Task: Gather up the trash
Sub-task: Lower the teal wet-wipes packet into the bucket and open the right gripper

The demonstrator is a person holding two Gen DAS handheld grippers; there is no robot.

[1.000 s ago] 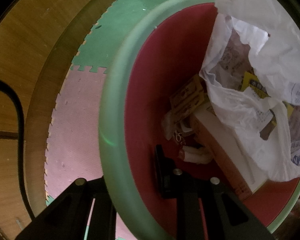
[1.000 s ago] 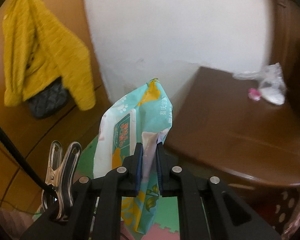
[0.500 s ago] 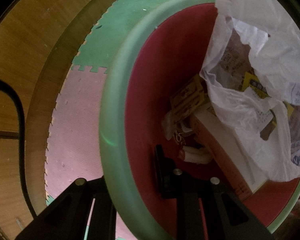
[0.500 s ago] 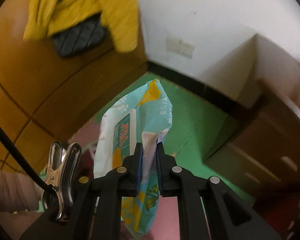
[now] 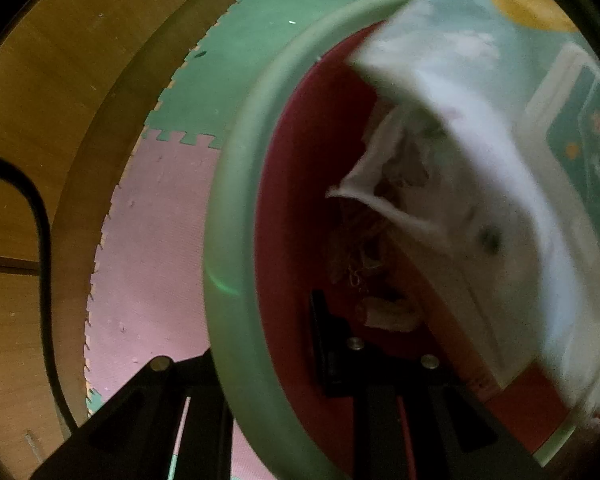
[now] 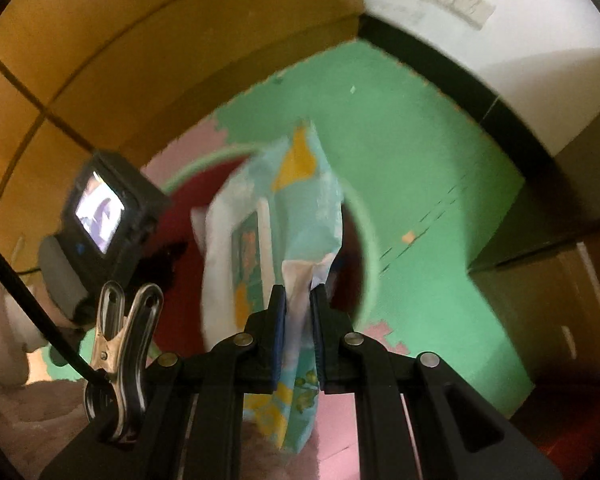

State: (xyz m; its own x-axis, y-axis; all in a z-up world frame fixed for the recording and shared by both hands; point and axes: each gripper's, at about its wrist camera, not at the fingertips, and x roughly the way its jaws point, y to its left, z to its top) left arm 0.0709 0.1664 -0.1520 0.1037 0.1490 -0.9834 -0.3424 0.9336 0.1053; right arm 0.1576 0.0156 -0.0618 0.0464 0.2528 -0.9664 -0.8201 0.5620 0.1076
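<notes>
Bin (image 5: 235,216): round, green rim, red inner wall, standing on pink and green foam floor mats (image 5: 155,240) beside a wooden panel (image 5: 39,112). Contents seen in the left wrist view: crumpled white plastic bag (image 5: 380,184), a pale box edge (image 5: 472,312) and small paper scraps (image 5: 388,314) at the bottom. All blurred; no item identifiable beyond that.

Left gripper (image 5: 267,364): pointed down, clenched on the bin's rim, one finger outside the wall and one inside (image 5: 332,352). The rim ran between the two fingers.

Wet-wipes pack (image 5: 540,168): soft pouch, pale blue and white with yellow patches and a green label panel. In the left wrist view it hung over the bin's opening at the right, above the white bag, blurred. In the right wrist view the same pack (image 6: 279,232) hung in front of the bin (image 6: 364,240), its upper part over the red interior.

Right gripper (image 6: 298,320): jaws pinched tight on a fold of the pack, blue pads pressed on either side. A metal spring clip (image 6: 117,356) and black cable (image 6: 27,300) sat on its left side. The left gripper's camera unit (image 6: 107,216) with lit screen showed at left, over the bin rim.

Writing: print on the pack's label panel was present but too blurred to read. No brand legible.
</notes>
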